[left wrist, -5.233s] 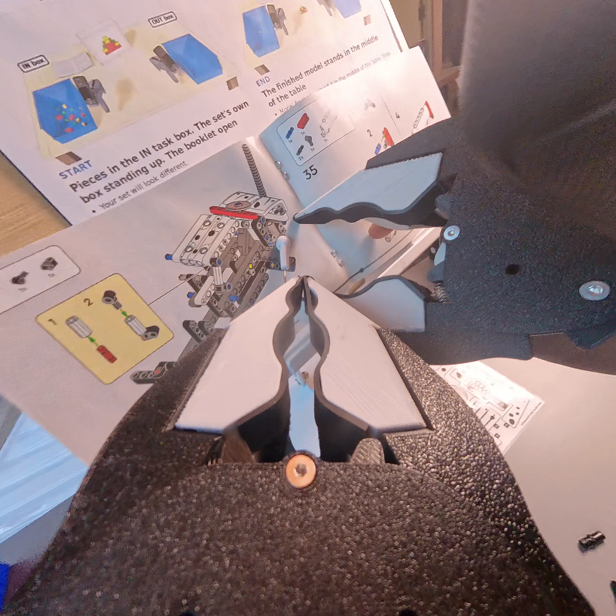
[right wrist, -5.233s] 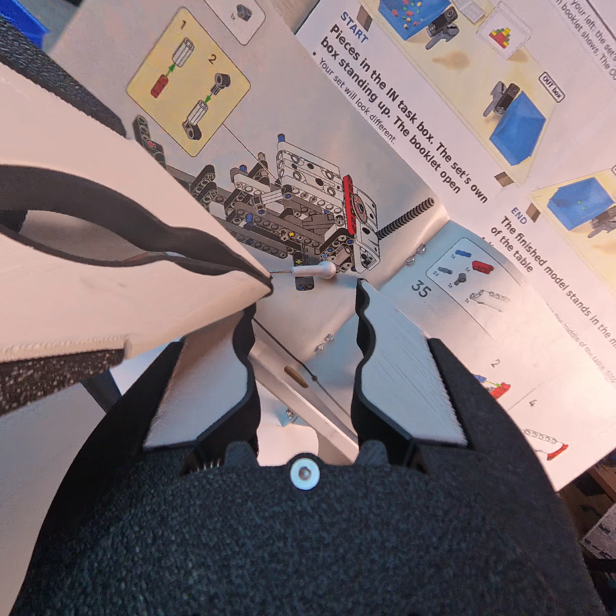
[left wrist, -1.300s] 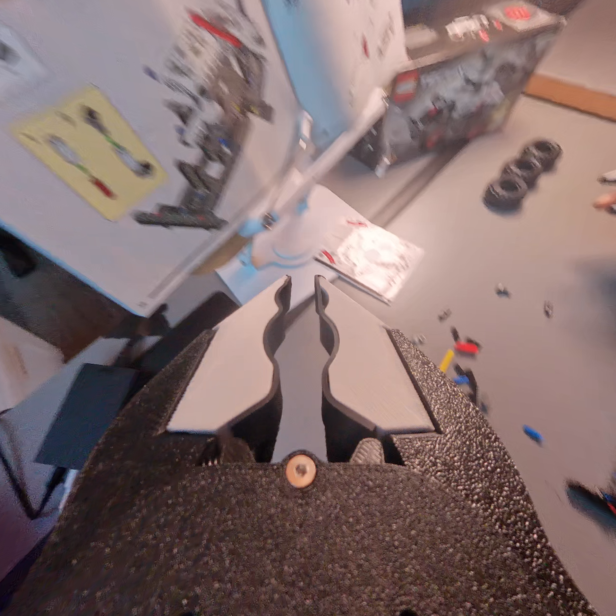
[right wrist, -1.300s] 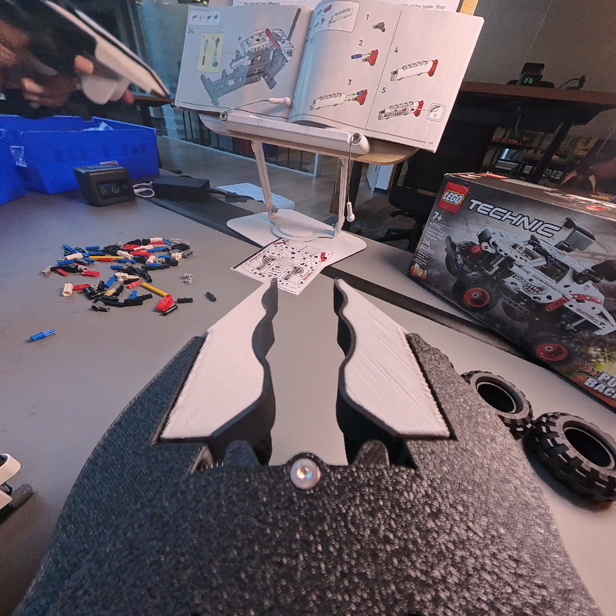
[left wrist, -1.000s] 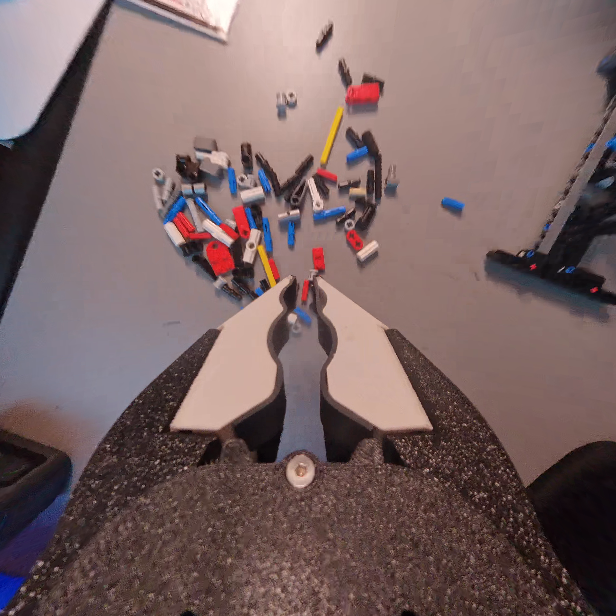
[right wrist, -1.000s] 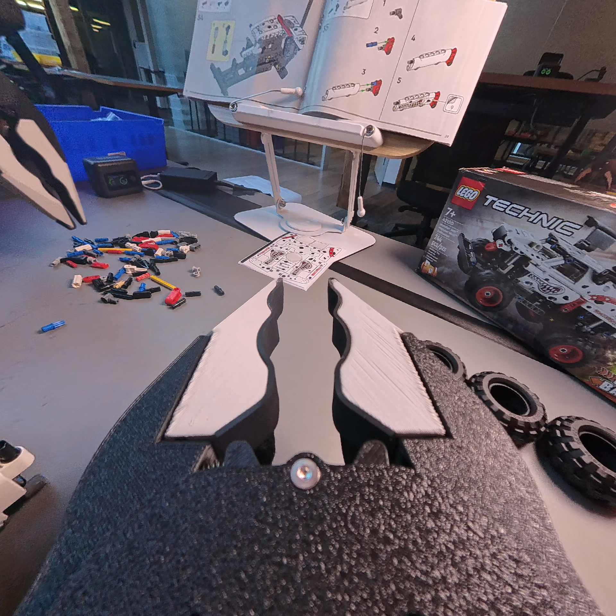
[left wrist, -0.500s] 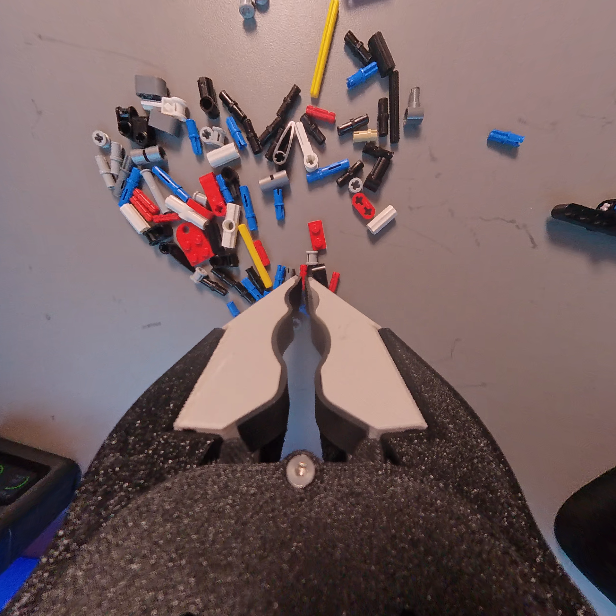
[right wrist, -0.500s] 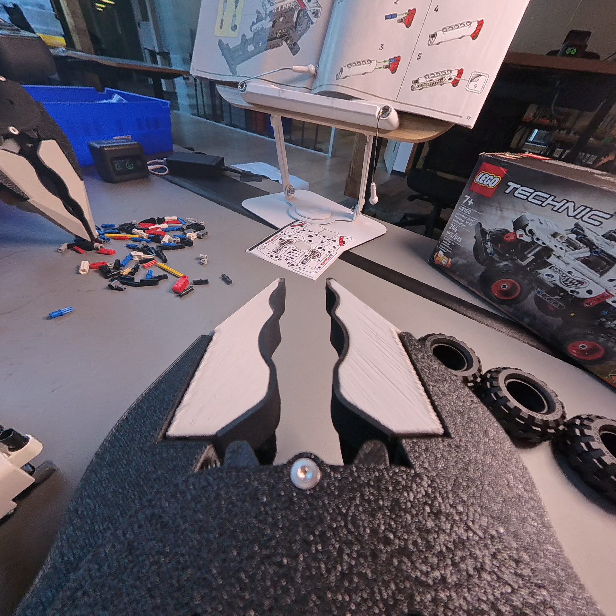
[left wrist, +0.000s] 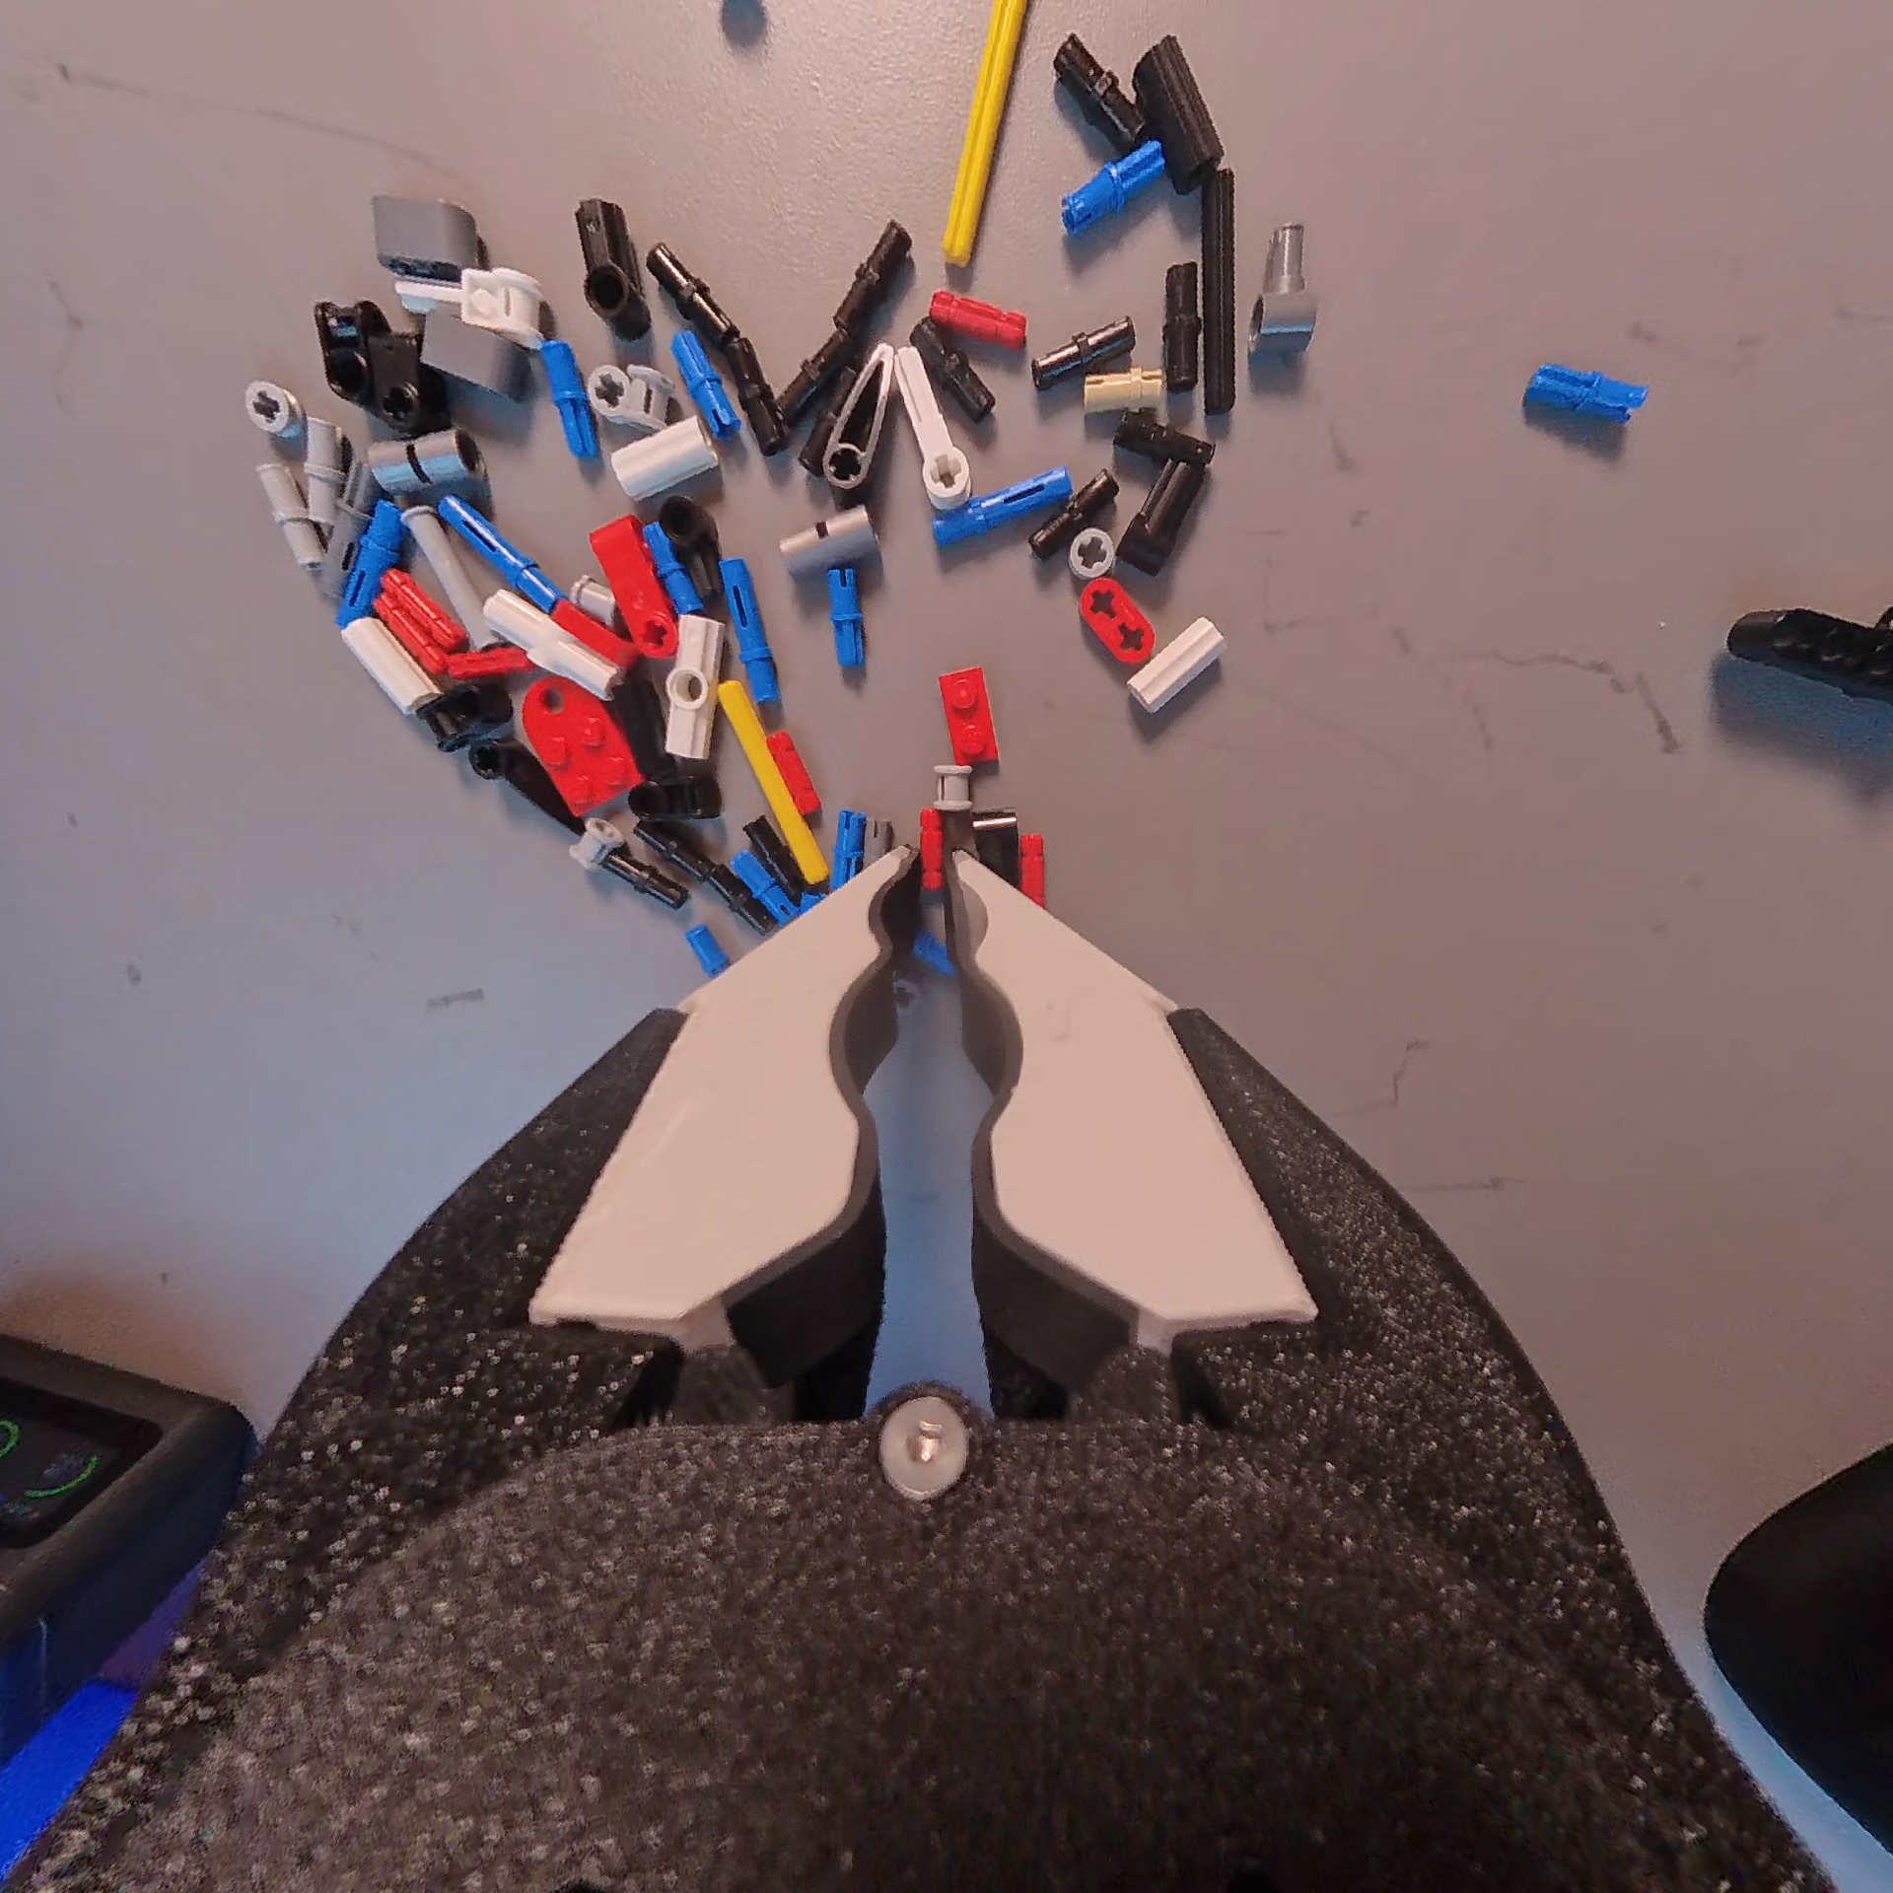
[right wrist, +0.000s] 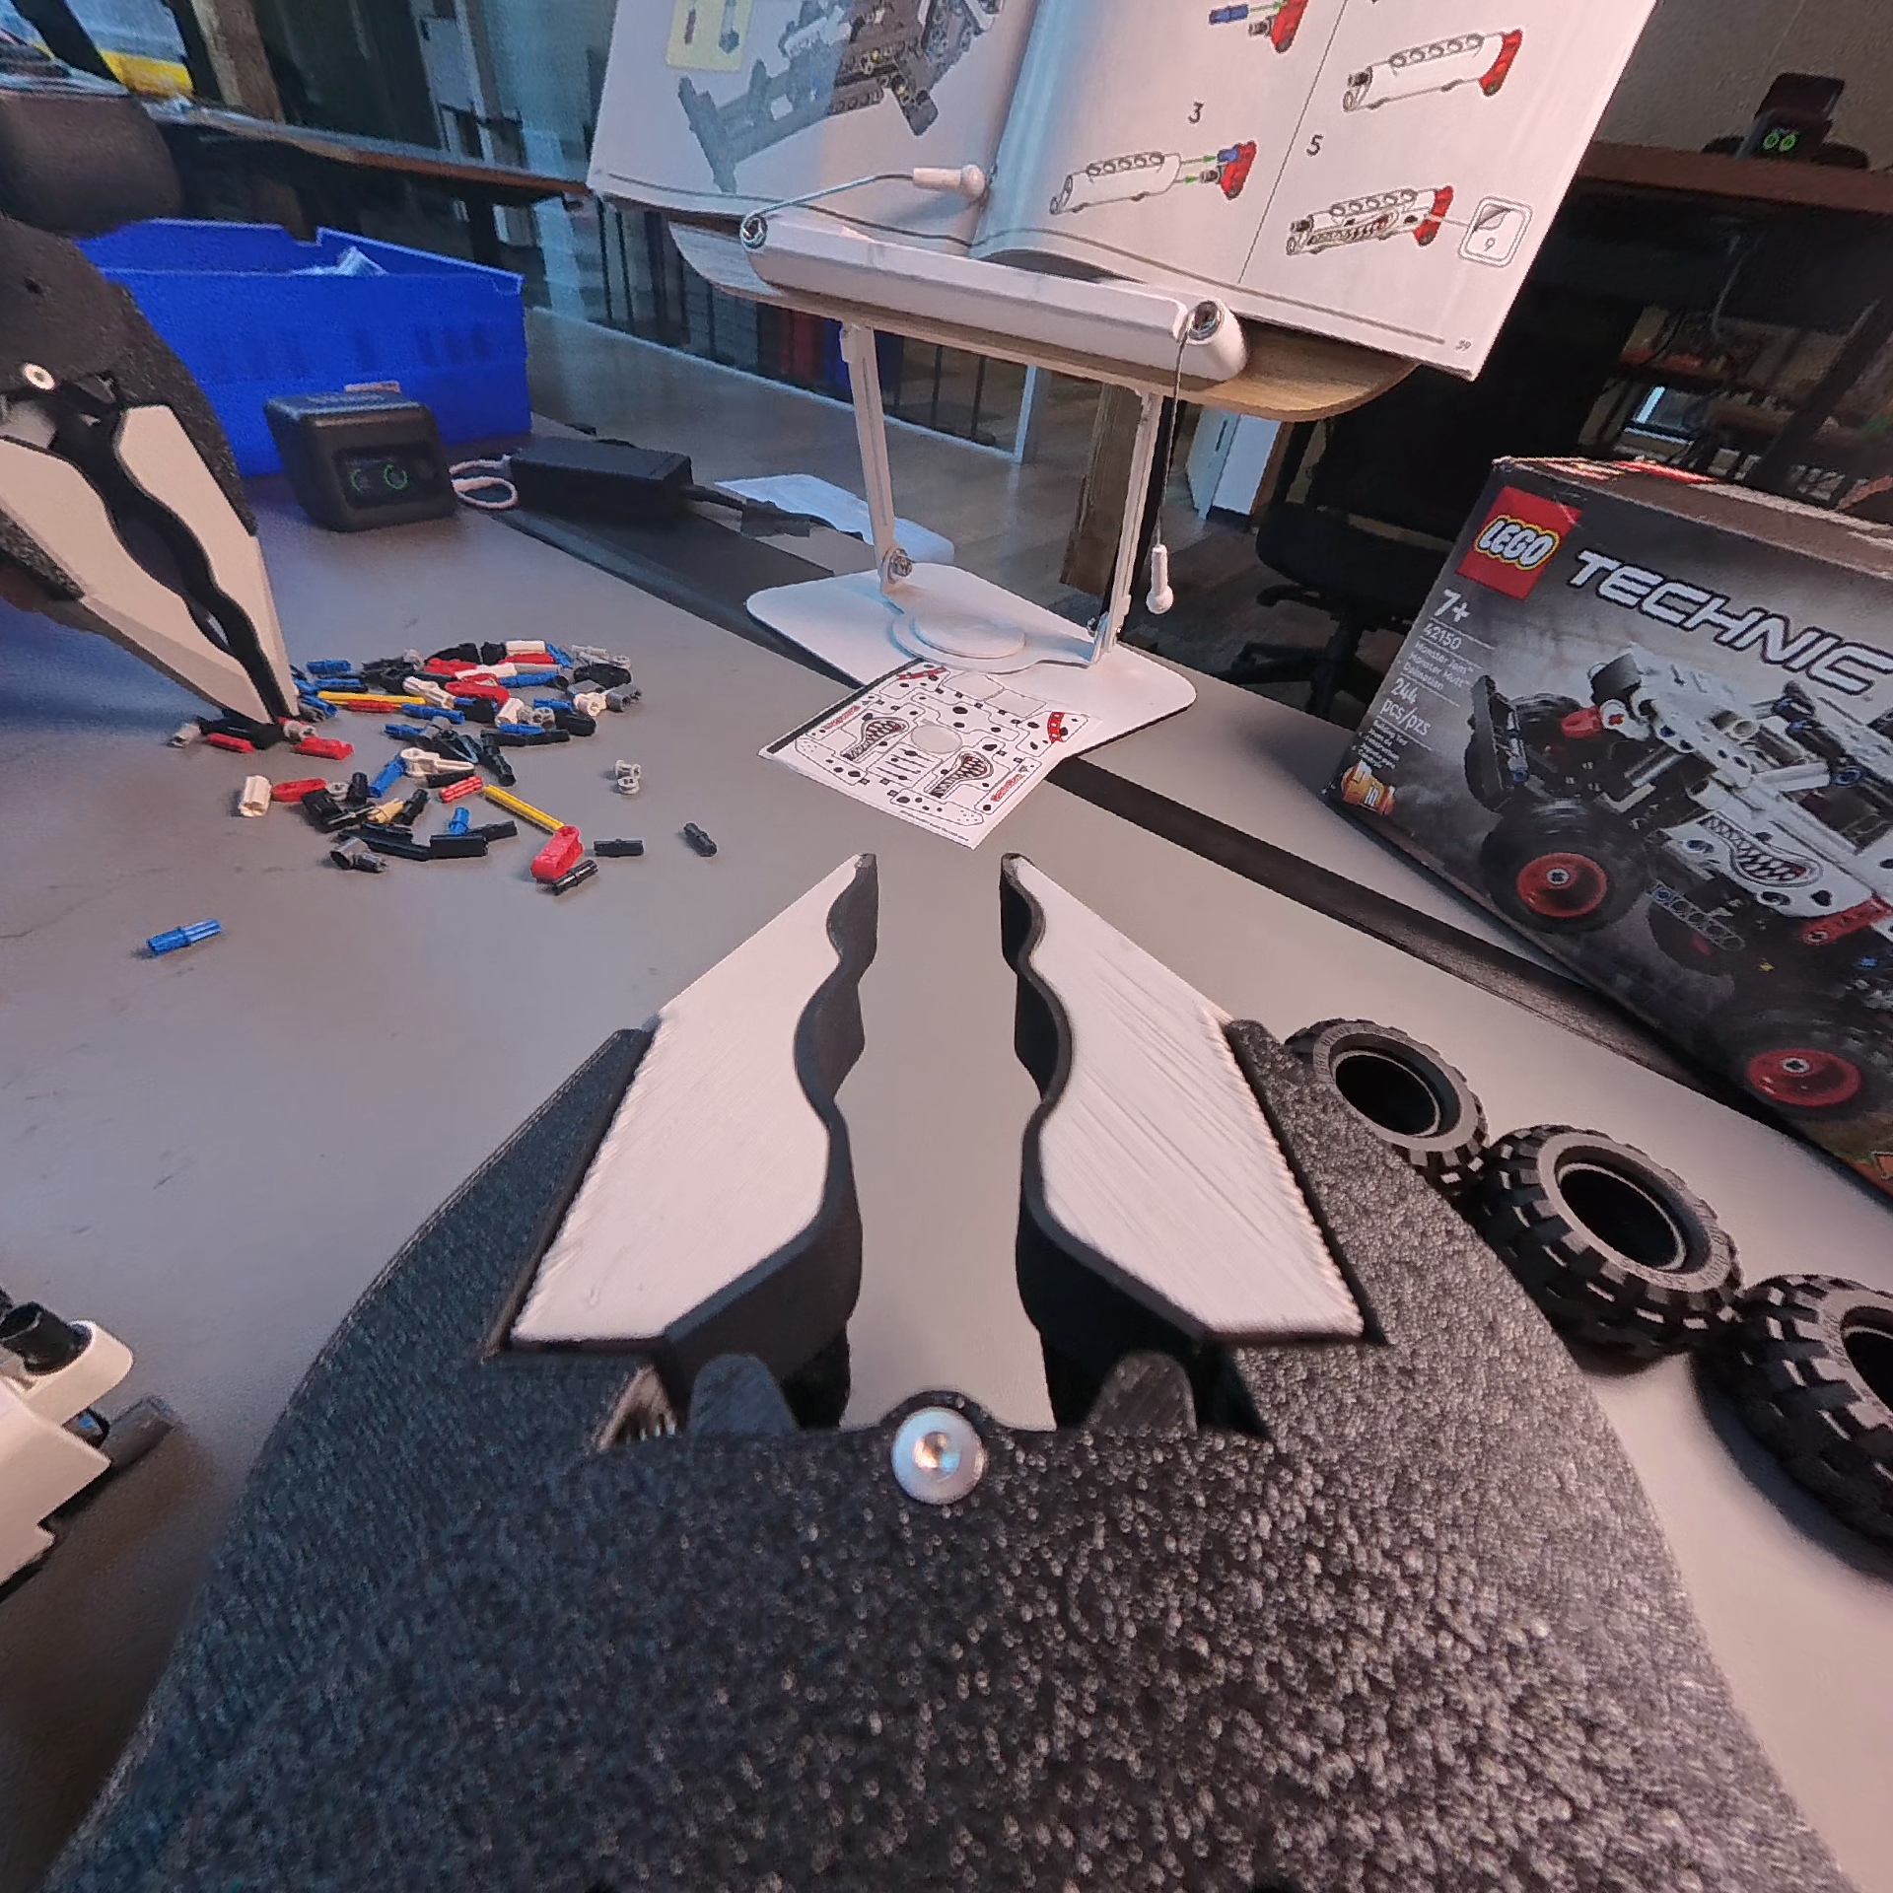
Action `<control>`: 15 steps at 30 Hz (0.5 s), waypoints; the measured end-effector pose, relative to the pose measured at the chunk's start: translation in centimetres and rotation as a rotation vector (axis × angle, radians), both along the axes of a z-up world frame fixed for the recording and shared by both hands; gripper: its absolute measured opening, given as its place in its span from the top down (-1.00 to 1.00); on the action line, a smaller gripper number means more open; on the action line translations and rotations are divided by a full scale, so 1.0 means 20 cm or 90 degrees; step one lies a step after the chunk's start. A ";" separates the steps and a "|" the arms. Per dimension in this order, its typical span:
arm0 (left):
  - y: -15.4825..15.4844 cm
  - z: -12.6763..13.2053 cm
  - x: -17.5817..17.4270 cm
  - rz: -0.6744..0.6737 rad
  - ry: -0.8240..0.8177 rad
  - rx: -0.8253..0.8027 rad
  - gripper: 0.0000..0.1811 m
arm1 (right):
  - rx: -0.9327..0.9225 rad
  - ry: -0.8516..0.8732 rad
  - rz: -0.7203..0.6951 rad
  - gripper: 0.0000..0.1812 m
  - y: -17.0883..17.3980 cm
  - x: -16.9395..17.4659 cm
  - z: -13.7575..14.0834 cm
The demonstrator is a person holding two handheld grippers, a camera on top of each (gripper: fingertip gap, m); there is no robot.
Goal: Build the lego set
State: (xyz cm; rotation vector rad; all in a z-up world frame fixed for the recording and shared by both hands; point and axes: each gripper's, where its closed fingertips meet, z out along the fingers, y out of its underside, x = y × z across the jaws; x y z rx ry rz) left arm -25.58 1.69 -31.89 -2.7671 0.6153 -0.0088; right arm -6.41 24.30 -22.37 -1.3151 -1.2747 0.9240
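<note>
Covering the grey table (scuffed), loose pieces lie scattered.

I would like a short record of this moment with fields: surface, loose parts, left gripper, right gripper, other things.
surface: grey table
loose parts: small pieces scattered
left gripper: tips down at pile edge, narrow gap, around a red piece
right gripper: open, empty, above table
other things: instruction booklet on white stand; set box; black tyres; sticker sheet

Loose pieces lie left of the book stand, tyres right.
</note>
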 end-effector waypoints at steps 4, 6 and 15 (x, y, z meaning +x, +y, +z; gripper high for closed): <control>0.00 0.02 -0.03 0.007 0.041 0.021 0.96 | 0.000 0.003 -0.001 0.74 0.00 0.00 0.01; 0.01 0.10 0.01 0.016 0.017 0.054 0.96 | -0.004 0.004 -0.001 0.74 0.00 0.00 0.01; -0.23 0.05 0.48 -0.051 -0.051 0.054 0.96 | -0.009 0.014 -0.006 0.74 0.01 0.00 0.03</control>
